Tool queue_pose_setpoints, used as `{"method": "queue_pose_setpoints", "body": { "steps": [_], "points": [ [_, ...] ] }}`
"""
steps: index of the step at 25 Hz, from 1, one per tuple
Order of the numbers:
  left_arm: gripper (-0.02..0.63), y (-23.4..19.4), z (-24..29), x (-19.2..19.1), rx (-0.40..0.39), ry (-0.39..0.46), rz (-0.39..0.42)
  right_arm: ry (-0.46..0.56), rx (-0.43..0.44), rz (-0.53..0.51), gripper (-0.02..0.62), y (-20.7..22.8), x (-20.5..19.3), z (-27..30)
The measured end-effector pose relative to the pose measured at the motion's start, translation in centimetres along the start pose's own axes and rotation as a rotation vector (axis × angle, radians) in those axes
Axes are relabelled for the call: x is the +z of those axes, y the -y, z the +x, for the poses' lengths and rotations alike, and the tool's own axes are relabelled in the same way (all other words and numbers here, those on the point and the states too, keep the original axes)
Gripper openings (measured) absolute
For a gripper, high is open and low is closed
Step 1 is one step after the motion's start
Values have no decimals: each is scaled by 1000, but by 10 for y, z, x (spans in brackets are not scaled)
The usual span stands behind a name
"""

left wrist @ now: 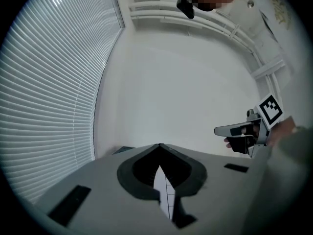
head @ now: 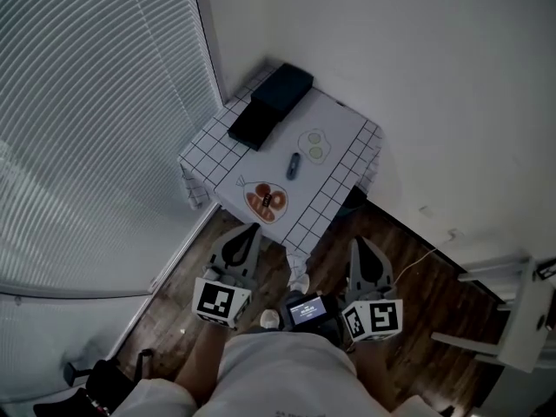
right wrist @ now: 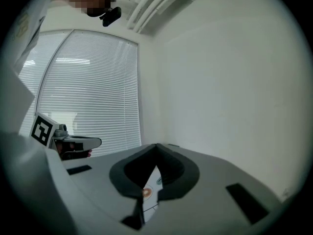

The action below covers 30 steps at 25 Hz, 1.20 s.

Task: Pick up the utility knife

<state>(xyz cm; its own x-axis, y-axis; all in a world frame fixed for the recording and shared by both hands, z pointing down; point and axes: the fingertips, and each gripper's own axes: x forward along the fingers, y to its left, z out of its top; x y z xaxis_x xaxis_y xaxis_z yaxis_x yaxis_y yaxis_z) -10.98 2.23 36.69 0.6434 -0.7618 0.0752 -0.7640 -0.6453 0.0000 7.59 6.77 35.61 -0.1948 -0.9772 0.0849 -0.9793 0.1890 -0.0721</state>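
**Knife not picked up yet, both grippers short of the table**

The left gripper [head: 250, 233] is holding its jaws pressed together on nothing, just short of the table's [head: 343, 124] near edge. The utility knife [head: 294, 165] is lying untouched near the table's middle, between the black case [head: 269, 104] at the far corner and the near edge. The right gripper [head: 358, 245] is likewise showing its jaws together and empty. The reaching, opening and grasping all seem to be waiting.
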Motion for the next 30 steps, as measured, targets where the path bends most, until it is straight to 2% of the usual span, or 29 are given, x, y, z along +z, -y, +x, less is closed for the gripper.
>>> {"method": "queue_pose_setpoints", "body": {
  "steps": [11, 17, 24, 30],
  "points": [
    [6, -14, 82, 13, 64, -9, -12, -25, 42, 11, 6, 69, 1, 64],
    [6, -28, 107, 10, 113, -29, 9, -34, 76, 1, 6, 82, 1, 89],
    [6, -44, 128, 3, 137, -60, 7, -50, 71, 8, 6, 92, -8, 112],
    [6, -53, 157, 0, 74, -63, 4, -76, 55, 15, 6, 97, -13, 136]
  ]
}}
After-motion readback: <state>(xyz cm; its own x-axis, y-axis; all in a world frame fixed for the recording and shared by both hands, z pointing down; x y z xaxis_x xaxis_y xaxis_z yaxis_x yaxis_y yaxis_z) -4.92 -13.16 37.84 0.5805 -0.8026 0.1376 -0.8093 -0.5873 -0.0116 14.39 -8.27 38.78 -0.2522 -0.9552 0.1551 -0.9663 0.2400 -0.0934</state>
